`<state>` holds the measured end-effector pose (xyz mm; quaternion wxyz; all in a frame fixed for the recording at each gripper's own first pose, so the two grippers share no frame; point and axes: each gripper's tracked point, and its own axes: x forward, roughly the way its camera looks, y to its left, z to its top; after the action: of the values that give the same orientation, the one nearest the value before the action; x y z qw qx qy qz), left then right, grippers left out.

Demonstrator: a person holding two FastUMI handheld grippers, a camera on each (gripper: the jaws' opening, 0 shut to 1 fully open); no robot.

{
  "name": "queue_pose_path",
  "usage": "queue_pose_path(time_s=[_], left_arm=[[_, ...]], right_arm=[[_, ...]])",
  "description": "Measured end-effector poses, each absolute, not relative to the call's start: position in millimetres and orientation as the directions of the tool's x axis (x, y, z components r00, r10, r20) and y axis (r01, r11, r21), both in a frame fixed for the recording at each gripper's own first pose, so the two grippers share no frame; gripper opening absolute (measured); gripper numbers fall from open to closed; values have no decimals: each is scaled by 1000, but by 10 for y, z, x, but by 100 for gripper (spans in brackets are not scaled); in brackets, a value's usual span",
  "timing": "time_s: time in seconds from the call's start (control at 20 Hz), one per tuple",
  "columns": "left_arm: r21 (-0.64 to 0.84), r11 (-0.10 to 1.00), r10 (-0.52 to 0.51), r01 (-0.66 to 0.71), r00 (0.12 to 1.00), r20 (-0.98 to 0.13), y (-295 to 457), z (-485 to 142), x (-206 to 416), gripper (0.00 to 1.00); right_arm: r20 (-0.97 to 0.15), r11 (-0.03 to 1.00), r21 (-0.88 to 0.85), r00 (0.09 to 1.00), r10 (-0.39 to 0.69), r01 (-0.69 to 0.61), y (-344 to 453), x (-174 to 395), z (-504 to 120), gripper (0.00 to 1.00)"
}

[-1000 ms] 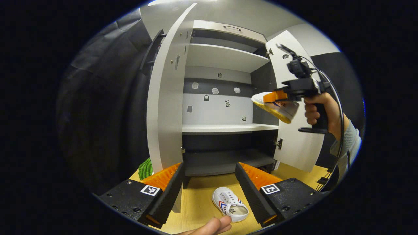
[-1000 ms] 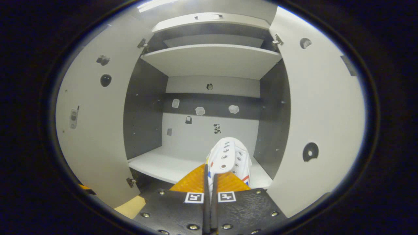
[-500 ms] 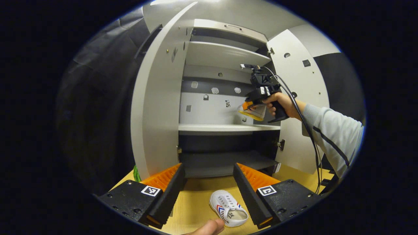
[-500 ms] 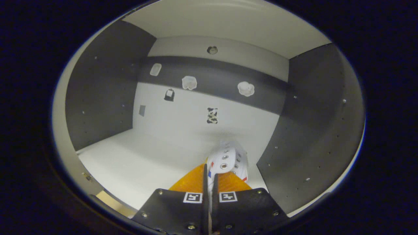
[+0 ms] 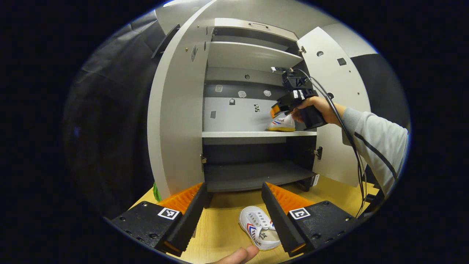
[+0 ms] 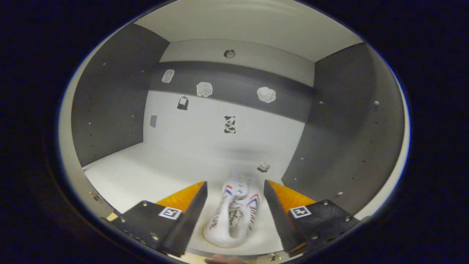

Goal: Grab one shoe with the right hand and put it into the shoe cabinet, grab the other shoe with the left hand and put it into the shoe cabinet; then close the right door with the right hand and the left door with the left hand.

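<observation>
A white sneaker with red and blue stripes (image 6: 234,214) rests on the white middle shelf (image 6: 154,176) of the shoe cabinet, near its right wall. My right gripper (image 6: 234,200) stands open around it, fingers apart from the shoe. In the left gripper view that same sneaker (image 5: 281,124) sits on the shelf (image 5: 238,134), with the right gripper (image 5: 278,110) held by a hand just above it. The second white sneaker (image 5: 258,227) lies on the wooden table in front of the cabinet, between the fingers of my open left gripper (image 5: 234,203), lower and nearer.
Both cabinet doors are swung open: the left door (image 5: 176,110) and the right door (image 5: 337,110). A dark bottom shelf (image 5: 253,176) and an upper shelf (image 5: 249,55) frame the middle one. Something green (image 5: 157,191) pokes out behind the left door. A fingertip (image 5: 238,255) shows at the bottom edge.
My right gripper went into the cabinet, lowered the sneaker onto the middle shelf and opened, letting it go. The left gripper stayed open over the other sneaker.
</observation>
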<state>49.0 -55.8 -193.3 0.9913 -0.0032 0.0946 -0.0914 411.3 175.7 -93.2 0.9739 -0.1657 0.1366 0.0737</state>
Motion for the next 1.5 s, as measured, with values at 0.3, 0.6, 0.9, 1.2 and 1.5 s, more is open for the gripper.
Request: queue_pose_path(time_s=[0.3, 0.6, 0.9, 1.2, 1.5], left_arm=[[-40, 986, -166, 161, 961, -222, -603, -2048, 427, 96], [-117, 980, -193, 161, 913, -359, -819, -2559, 320, 95], [-96, 985, -173, 145, 861, -478, -811, -3127, 361, 96], [-110, 981, -191, 159, 713, -674, -962, -3829, 325, 95], [-46, 982, -156, 181, 666, -729, -942, -4121, 471, 89]], right_arm=[[-146, 959, -233, 981, 129, -160, 1776, 2795, -551, 98], [-14, 977, -187, 995, 97, -98, 1569, 1329, -367, 98], [-18, 995, -58, 997, 78, -79, 1176, 436, -561, 98], [-8, 998, 33, 999, 45, -45, 788, 119, -759, 98], [-18, 999, 47, 1000, 17, -16, 557, 22, -942, 98]])
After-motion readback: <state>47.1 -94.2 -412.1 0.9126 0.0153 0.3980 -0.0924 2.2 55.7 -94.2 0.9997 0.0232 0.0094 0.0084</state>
